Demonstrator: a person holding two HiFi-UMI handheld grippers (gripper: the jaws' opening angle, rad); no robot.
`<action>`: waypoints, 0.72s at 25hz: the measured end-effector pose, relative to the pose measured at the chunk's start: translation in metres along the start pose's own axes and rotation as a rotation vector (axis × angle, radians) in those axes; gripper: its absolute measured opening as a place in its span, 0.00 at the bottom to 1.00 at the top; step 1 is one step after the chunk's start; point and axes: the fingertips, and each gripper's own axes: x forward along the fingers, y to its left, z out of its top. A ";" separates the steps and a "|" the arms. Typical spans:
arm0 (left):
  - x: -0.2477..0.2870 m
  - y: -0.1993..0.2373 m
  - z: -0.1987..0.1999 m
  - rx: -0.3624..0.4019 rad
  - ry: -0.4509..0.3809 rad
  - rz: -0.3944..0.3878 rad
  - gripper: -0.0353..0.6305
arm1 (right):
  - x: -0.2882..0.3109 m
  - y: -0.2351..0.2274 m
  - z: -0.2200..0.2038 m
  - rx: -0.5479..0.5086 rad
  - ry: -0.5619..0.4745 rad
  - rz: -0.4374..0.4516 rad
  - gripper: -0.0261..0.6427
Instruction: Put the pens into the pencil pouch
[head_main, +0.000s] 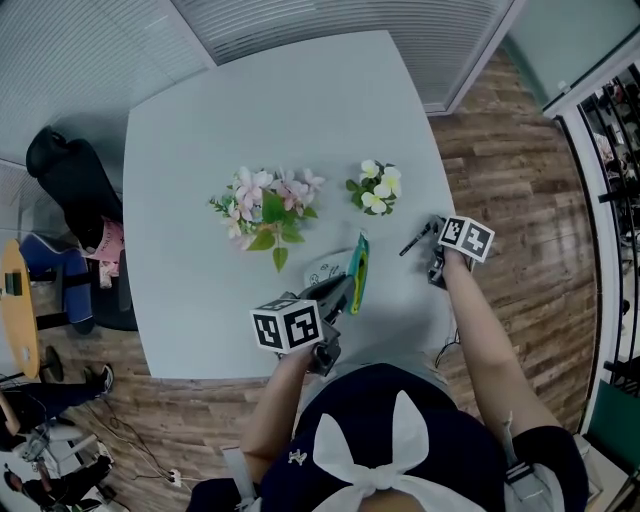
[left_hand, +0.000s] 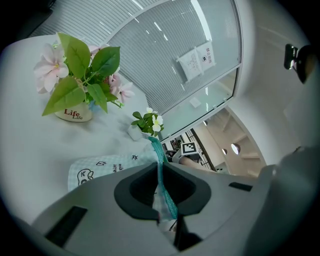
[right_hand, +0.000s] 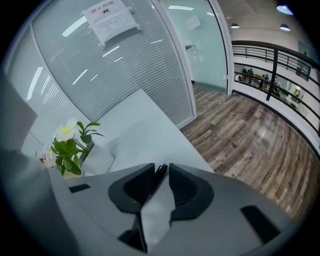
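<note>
Mint-checked fabric pencil pouch (head_main: 335, 268) with a teal zip edge, on a pale grey table (head_main: 200, 120), just nearer the person than a small pot of white flowers (head_main: 377, 188). The left gripper (left_hand: 160, 171) is clamped on that edge. Right of the pot, the right gripper (right_hand: 160, 175) pinches a slim black pen (head_main: 412, 243).

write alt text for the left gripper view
The left claw is shut on the teal edge of a pale checked pencil pouch, holding that edge up off a white table. Behind stand a pot of pink flowers and a smaller pot of white flowers, with a glass wall beyond.
</note>
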 end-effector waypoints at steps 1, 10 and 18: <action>0.000 0.000 0.000 0.000 0.001 0.000 0.12 | 0.000 0.001 0.000 0.003 0.007 0.002 0.20; -0.001 0.000 -0.002 0.005 0.007 -0.007 0.12 | 0.006 0.015 -0.008 -0.106 0.081 -0.011 0.17; -0.001 0.002 -0.002 0.011 0.014 -0.006 0.12 | -0.001 0.020 -0.007 -0.097 0.057 0.009 0.12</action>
